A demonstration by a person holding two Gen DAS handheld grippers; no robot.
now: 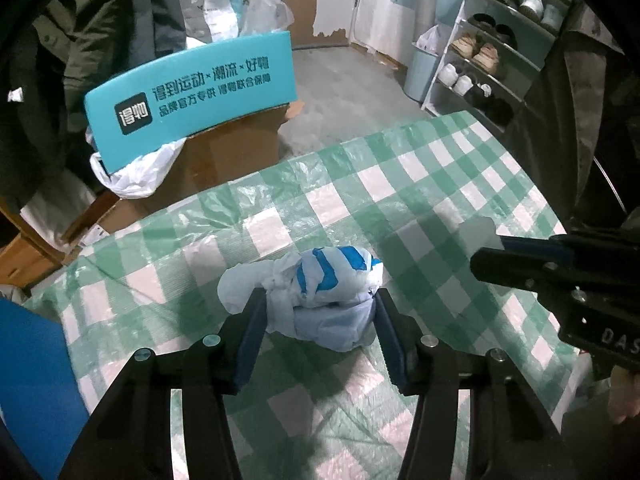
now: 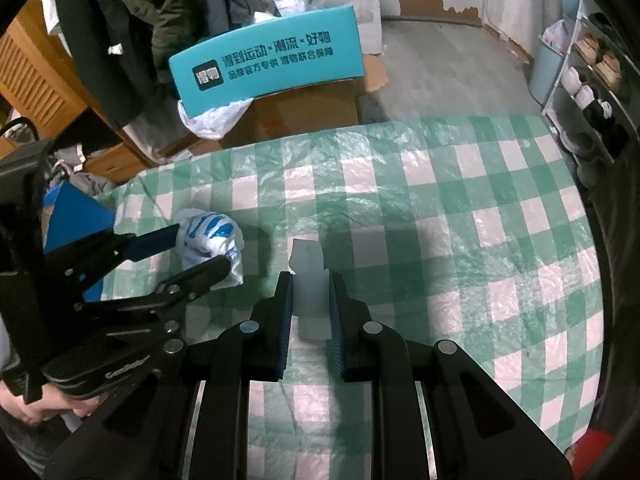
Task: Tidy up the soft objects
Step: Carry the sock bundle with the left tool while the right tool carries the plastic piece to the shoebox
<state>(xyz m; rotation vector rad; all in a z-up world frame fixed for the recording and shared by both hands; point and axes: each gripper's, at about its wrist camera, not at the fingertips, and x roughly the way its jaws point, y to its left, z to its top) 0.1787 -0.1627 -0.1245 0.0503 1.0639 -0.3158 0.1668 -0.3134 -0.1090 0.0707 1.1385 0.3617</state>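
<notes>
Between left gripper pads, knotted bag (contents hidden)

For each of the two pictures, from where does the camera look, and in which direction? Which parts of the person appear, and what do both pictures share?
Left wrist view: sits on the left gripper, looking steeply down along its fingers, which are shut on a crumpled blue-and-white plastic bag; the right gripper enters at the right, with fingers of a hand below it.
Right wrist view: sits on the right gripper, looking down at the checked tablecloth, shut on a pale translucent piece; a hand shows lower left.
Shared: bag, tablecloth, teal box, shoe rack.
</notes>
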